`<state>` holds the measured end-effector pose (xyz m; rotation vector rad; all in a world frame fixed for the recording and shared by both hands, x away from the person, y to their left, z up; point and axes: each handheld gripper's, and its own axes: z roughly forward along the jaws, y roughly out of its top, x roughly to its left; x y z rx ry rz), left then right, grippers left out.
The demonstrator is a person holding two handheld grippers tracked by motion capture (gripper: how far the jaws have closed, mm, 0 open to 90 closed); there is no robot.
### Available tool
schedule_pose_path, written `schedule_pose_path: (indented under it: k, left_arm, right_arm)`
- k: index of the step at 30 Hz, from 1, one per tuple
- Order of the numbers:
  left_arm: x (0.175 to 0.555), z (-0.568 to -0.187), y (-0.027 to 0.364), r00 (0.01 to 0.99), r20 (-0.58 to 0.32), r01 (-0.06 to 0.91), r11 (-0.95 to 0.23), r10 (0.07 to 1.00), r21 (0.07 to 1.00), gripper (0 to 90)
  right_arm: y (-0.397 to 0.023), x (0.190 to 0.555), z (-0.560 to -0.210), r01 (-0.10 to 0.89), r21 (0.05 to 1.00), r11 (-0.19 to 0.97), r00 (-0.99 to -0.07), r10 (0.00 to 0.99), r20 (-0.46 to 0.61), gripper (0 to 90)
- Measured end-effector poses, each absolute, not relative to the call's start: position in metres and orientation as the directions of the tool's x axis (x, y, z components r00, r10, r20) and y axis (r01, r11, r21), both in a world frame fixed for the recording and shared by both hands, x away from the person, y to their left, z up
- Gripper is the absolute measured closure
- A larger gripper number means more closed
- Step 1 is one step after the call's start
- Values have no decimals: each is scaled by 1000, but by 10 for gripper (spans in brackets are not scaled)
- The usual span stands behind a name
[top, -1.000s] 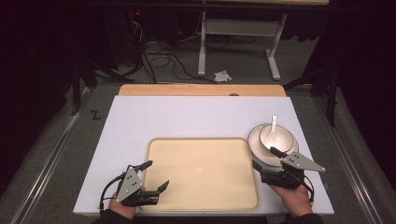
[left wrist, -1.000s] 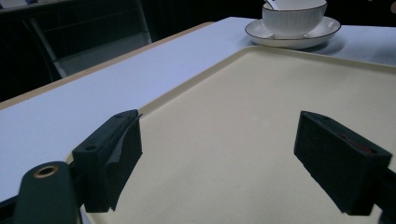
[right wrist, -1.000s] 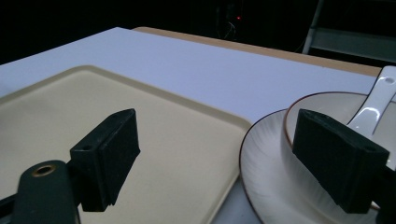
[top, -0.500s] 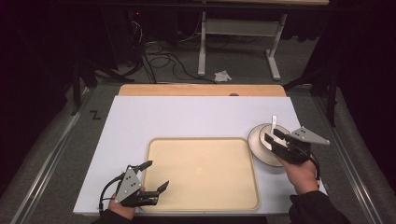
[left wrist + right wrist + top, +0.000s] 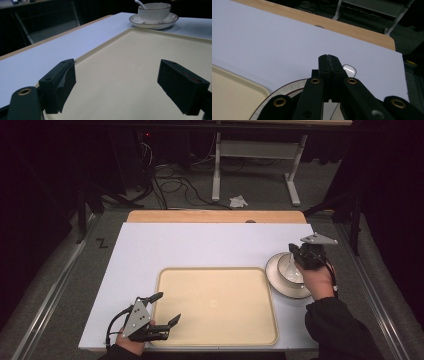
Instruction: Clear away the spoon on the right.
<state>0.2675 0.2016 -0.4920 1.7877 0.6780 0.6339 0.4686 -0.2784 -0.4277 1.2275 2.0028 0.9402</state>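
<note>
A white bowl (image 5: 290, 268) (image 5: 154, 12) stands on a white saucer (image 5: 280, 287) (image 5: 172, 20) (image 5: 287, 87) at the table's right, with a white spoon (image 5: 140, 3) in it. My right gripper (image 5: 296, 254) (image 5: 328, 57) hovers over the bowl's far side. Its jaws have just been closing and now press flat together, with nothing seen between them. The spoon's handle end (image 5: 350, 70) peeks out beside its tips. My left gripper (image 5: 169, 307) (image 5: 117, 68) is open over the near-left corner of the empty cream tray (image 5: 215, 305) (image 5: 125, 50).
A white mat (image 5: 200, 245) covers the table, and a wooden strip (image 5: 215, 216) runs along its far edge. Beyond it are a desk frame (image 5: 255, 155) and cables (image 5: 170, 175) on the dark floor.
The right hand has travelled from the bowl's near side to over its far side. Its jaws went from open to shut. The left gripper has not moved.
</note>
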Motion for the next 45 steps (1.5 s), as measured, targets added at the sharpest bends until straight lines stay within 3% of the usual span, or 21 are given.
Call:
schedule_pose_path:
  k: [8, 15, 31, 45]
  left_arm:
    - [268, -492, 202, 696, 90, 146, -263, 712, 954, 158]
    - [268, -492, 202, 695, 87, 146, -259, 713, 955, 158]
    - [268, -493, 201, 695, 90, 148, -264, 714, 953, 158]
    - [268, -493, 199, 699, 100, 143, -275, 708, 951, 158]
  right_arm:
    - [-272, 491, -432, 544, 748, 381, -392, 903, -175, 900]
    - [-284, 492, -433, 578, 730, 364, -376, 913, -158, 900]
    - [-323, 476, -432, 600, 728, 330, -324, 933, -156, 900]
    - [-352, 433, -437, 577, 767, 281, -311, 944, -111, 900]
